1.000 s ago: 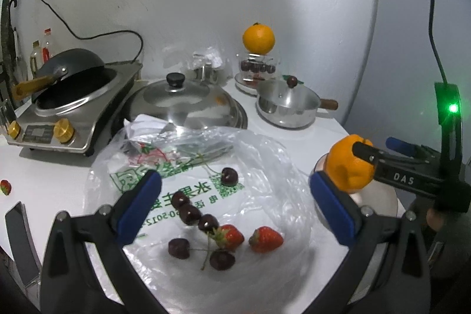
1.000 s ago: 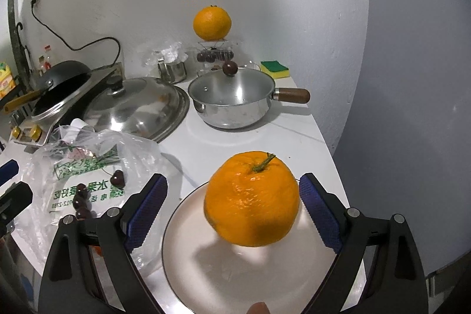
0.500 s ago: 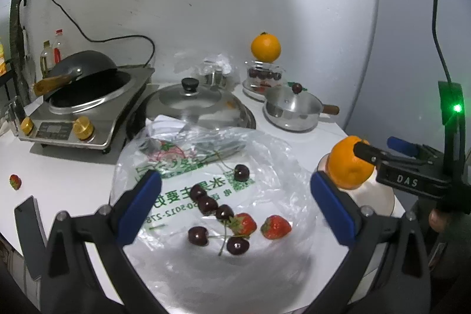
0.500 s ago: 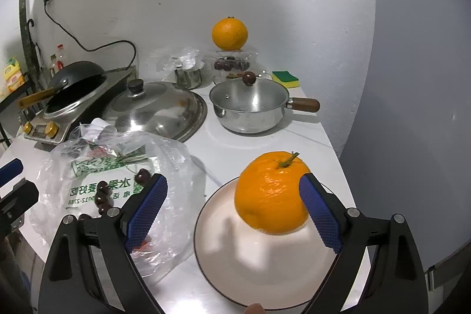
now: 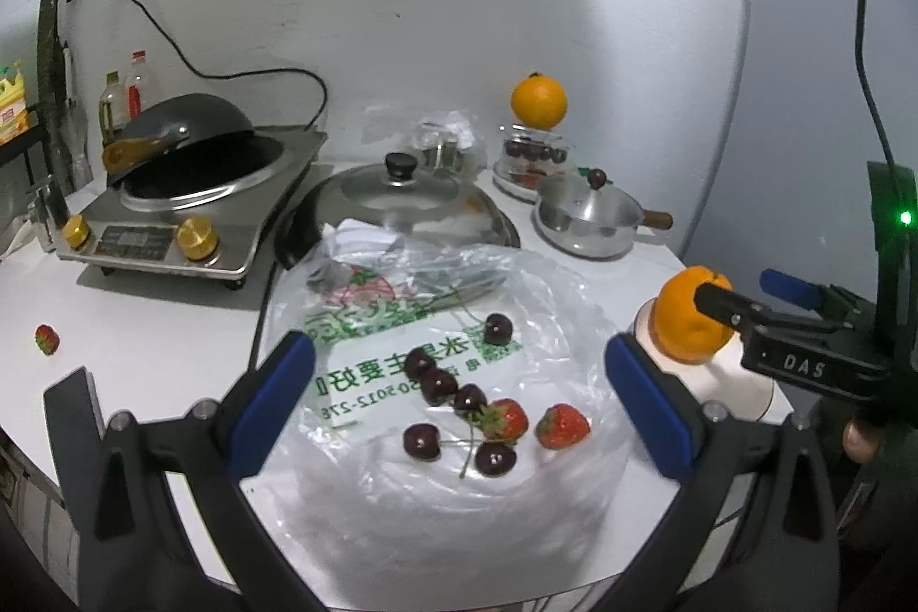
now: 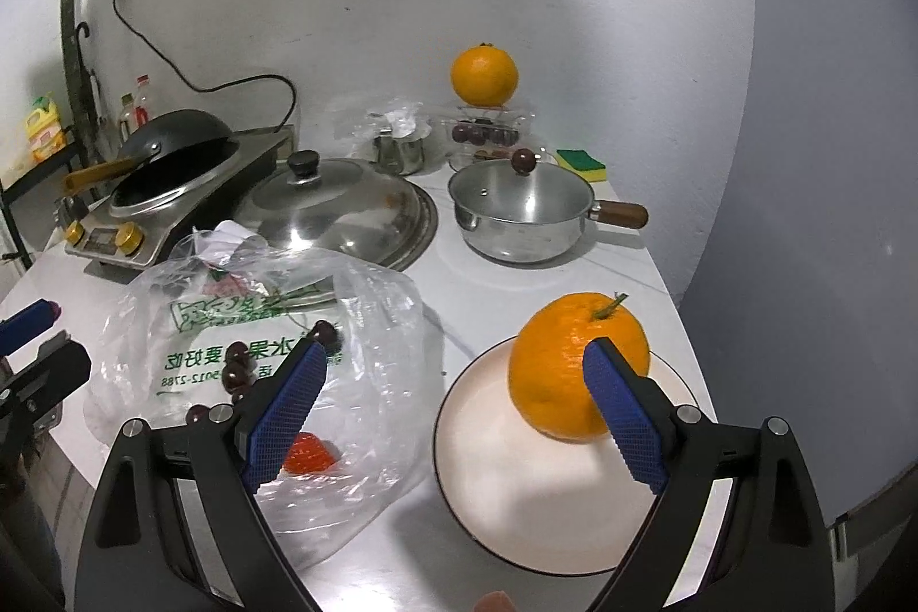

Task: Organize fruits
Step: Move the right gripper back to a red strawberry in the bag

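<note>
Orange (image 6: 576, 364) sits on the plate (image 6: 551, 509), toward its far rim, with the right hand-held gripper (image 6: 453, 411) spread wide and offset to the plate's left, gripping nothing. This step looks finished. Left of the plate, cherries (image 5: 439, 385) and two strawberries (image 5: 533, 421) lie on the bag (image 5: 401, 509), and the left hand-held gripper (image 5: 459, 400) hangs over them, fingers wide apart and empty. The next move probably calls for a soft pinch on one small berry (the film may snag). The tabletop (image 6: 533, 282) ends just right of the plate; open room lies beyond it, toward the saucepan (image 6: 522, 216).
</note>
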{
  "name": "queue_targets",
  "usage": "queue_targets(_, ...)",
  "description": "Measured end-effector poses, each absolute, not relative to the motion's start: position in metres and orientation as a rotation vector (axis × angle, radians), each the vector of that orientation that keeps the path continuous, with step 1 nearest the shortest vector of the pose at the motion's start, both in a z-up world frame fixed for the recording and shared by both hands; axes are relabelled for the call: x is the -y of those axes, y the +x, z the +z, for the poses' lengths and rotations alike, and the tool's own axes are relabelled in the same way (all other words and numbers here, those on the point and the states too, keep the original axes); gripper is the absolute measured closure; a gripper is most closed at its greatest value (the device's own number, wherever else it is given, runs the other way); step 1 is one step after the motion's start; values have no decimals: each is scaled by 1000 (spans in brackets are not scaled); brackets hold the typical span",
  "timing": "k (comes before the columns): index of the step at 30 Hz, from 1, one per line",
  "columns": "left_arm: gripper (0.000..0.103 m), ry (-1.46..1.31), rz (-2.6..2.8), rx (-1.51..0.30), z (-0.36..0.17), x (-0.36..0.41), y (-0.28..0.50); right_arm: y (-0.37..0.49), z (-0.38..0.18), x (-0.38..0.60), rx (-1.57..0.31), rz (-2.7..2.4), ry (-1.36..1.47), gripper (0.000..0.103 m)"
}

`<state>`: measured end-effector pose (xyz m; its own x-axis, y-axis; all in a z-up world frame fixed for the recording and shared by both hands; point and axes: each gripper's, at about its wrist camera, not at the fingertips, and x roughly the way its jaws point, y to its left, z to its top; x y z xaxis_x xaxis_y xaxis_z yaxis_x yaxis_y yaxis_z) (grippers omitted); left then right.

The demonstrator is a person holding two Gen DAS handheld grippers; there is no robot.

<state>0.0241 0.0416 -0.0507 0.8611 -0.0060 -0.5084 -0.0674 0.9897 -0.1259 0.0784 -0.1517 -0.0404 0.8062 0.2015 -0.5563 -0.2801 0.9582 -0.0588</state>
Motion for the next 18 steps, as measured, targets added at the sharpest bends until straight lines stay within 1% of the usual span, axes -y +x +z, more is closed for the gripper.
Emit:
queue_targets(8,1,-157,47,-537,-55,-54,15,72,-44,135,-584,285,-161,10)
queue_targets(18,1,-175,65,-570,-74,-70,8,65,-63,104,-614,346,-195,10)
